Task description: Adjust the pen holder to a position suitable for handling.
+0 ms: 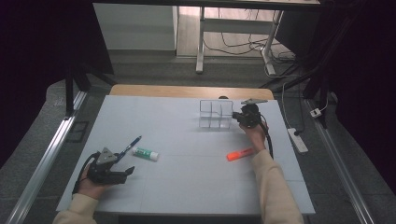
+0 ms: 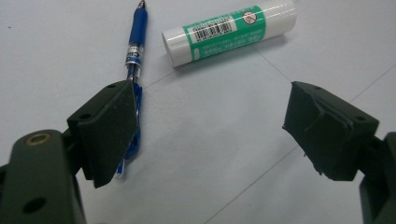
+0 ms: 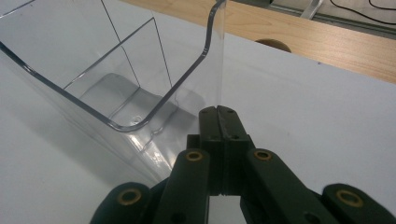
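1. High view: we work at a white table (image 1: 187,182) with a clear divided organizer (image 1: 215,114) near its far edge, right of centre. Our right gripper (image 1: 239,116) sits against the organizer's right end.
2. In the right gripper view the jaws are pressed fully together, and the organizer's end wall (image 3: 212,56) rises straight up from their tips. It looks as though the thin clear wall is pinched between them, though we cannot be sure it is not merely touching.
3. The left gripper (image 1: 127,171) rests near the table's near left corner, its jaws spread wide with nothing between them. In the left gripper view a blue pen (image 2: 135,51) passes under the left jaw and a glue stick (image 2: 229,31) lies just beyond.
4. We judge the step in hand to be steadying or positioning the organizer with the right gripper, with the loose items not yet loaded.
5. The organizer stands upright, open side up, its long axis running parallel to the far edge of the table.
6. The next move calls for keeping that grip firm while the left gripper closes on the pen or glue stick. An orange highlighter (image 1: 240,154) lies right of centre, towards the near edge.
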